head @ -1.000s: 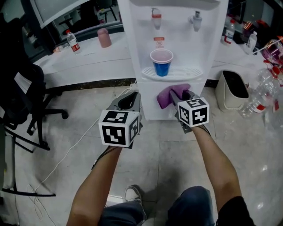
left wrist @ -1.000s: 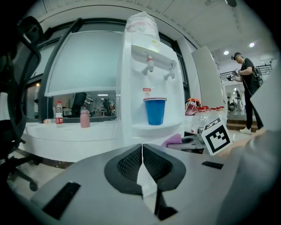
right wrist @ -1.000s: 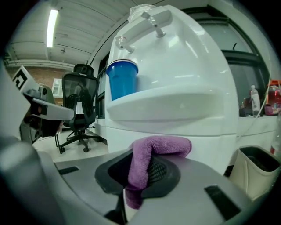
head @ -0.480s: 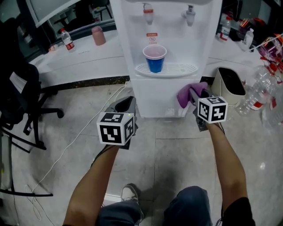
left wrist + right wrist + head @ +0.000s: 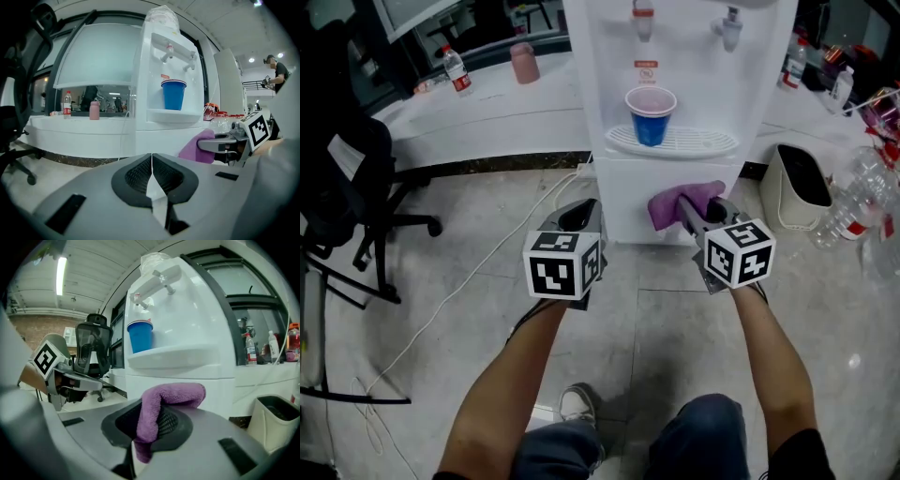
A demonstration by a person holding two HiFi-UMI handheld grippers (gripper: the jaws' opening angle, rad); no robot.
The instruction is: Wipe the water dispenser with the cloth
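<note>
1. Far left, an office chair [image 5: 347,178] stands well apart from the work. A white cable [image 5: 459,281] trails across the floor toward the dispenser's base. I judge it a hazard for your feet rather than for the wipe.
2. Your left gripper [image 5: 578,216] hovers low, just left of the dispenser, with its jaws pressed together on nothing. It seems held there to keep out of the cloth's path, and it has no job in this stroke.
3. The water dispenser [image 5: 675,84] stands in the middle, against the white counter [image 5: 487,112]. A blue cup [image 5: 651,117] sits upright on its drip tray [image 5: 703,142]. Wiping around the tray would likely risk knocking the cup, so the lower panel looks the safer place to work.
4. The purple cloth [image 5: 680,200] is at the lower front panel, just beneath the tray. Your right gripper [image 5: 692,211] has its jaws clamped on it, with a folded pad pushed out ahead of the tips. That way fabric, not plastic, meets the panel. I cannot tell whether the pad touches the panel or sits just off it.
5. Right of the dispenser, a white bin [image 5: 778,208] stands near. You appear to have room for sideways strokes before you reach it.
</note>
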